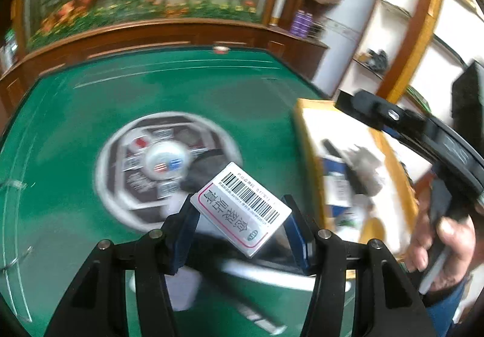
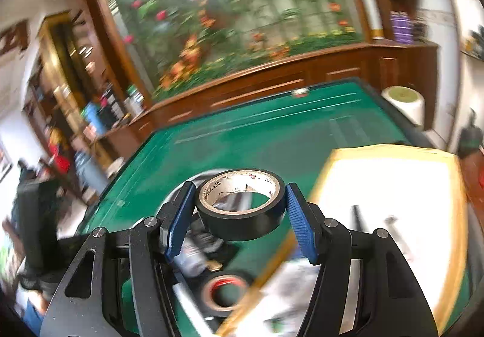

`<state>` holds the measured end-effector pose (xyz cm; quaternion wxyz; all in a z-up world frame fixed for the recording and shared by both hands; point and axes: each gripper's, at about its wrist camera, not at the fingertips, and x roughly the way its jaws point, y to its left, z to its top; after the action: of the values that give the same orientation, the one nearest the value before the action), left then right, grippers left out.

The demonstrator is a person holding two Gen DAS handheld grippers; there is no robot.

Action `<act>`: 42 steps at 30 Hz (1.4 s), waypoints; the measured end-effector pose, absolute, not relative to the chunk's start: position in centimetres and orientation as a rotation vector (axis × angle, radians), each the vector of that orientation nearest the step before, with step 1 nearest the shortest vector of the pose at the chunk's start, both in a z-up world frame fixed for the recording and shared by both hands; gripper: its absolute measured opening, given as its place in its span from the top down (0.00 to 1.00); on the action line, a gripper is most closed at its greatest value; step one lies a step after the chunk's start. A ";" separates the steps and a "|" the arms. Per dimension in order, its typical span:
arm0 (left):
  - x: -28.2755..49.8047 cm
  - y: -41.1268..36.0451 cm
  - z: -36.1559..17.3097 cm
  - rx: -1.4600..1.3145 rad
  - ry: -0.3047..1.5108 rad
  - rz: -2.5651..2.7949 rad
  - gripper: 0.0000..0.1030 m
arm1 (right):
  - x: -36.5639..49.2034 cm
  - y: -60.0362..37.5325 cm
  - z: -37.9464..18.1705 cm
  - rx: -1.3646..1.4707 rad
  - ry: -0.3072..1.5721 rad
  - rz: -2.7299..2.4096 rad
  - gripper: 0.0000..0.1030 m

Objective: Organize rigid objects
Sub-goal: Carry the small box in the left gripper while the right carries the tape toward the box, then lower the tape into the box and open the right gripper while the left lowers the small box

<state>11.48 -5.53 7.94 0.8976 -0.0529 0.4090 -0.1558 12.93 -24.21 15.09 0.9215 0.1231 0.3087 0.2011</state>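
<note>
My left gripper (image 1: 242,216) squeezes a small white box (image 1: 242,208) by its ends, up over the green tabletop (image 1: 60,140). It sits crooked, so it could twist out. My right gripper (image 2: 240,213) squeezes a black tape roll (image 2: 240,204) near the yellow tray (image 2: 453,216). It could roll free.

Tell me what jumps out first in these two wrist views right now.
The left gripper holds a white barcode-labelled box above the green table. The right gripper holds a black tape roll, with a yellow-rimmed tray just to its right.
</note>
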 end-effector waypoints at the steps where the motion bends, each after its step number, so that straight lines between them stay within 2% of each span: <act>1: 11.6 -6.6 8.1 -0.105 0.852 -0.347 0.46 | 13.1 -25.5 15.2 0.269 0.628 0.373 0.41; 7: 12.1 -14.6 8.1 -0.053 0.874 -0.498 0.46 | 14.0 -32.5 14.6 0.353 0.649 0.181 0.41; 13: 12.0 -19.1 6.8 0.019 0.894 -0.548 0.46 | 15.3 -34.4 13.1 0.360 0.740 0.087 0.41; 26: 12.3 -19.6 5.7 0.016 0.904 -0.592 0.45 | 16.3 -35.0 11.3 0.369 0.828 0.008 0.41; 34: 12.5 -19.2 5.6 -0.004 0.899 -0.593 0.43 | 15.9 -35.0 11.7 0.362 0.810 -0.016 0.41; 38: 12.6 -19.2 5.6 -0.007 0.898 -0.594 0.36 | 16.0 -34.8 11.6 0.356 0.817 -0.021 0.41; 42: 12.5 -19.2 5.6 0.001 0.892 -0.588 0.36 | 16.2 -34.4 11.4 0.345 0.833 -0.017 0.41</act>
<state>12.52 -19.17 5.60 0.8607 0.0004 0.4250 -0.2804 16.20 -34.45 11.37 0.9001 0.1667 0.4024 -0.0083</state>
